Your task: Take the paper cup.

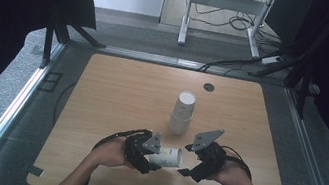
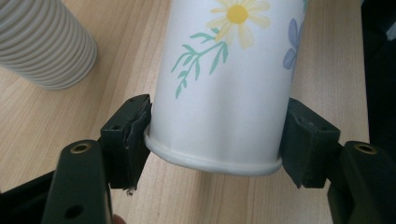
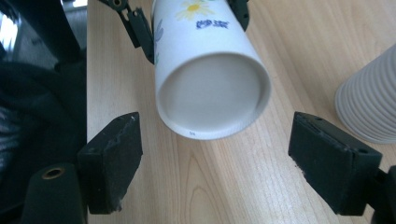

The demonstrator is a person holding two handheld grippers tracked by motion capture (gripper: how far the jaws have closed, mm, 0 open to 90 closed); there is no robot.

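Wooden surface (image 1: 117, 89), light grain, rounded corners, small dark round grommet (image 1: 209, 87) near its far edge.

Stack of ribbed white cups (image 1: 182, 113) stands mouth down mid-surface, just beyond both hands. High view gives its full height; the gripper views catch only the ribbed lower part, at an edge.

Floral paper cup (image 1: 166, 156) lies on its side at the near edge, between the two tools, axis running left-right. The high view reads it as plain white. The left gripper view shows the print: yellow daisy, green sprig, blue petals. The right gripper view looks straight at the recessed base.

Left tool (image 1: 149, 158): clenched on the floral cup just above the rolled rim, pads pressing both sides of the wall.

Right tool (image 1: 190, 161): released, jaws standing apart on either side of the cup's base end and clear of it; gaps show on both sides in its own view. It faces the left tool along the cup's axis.
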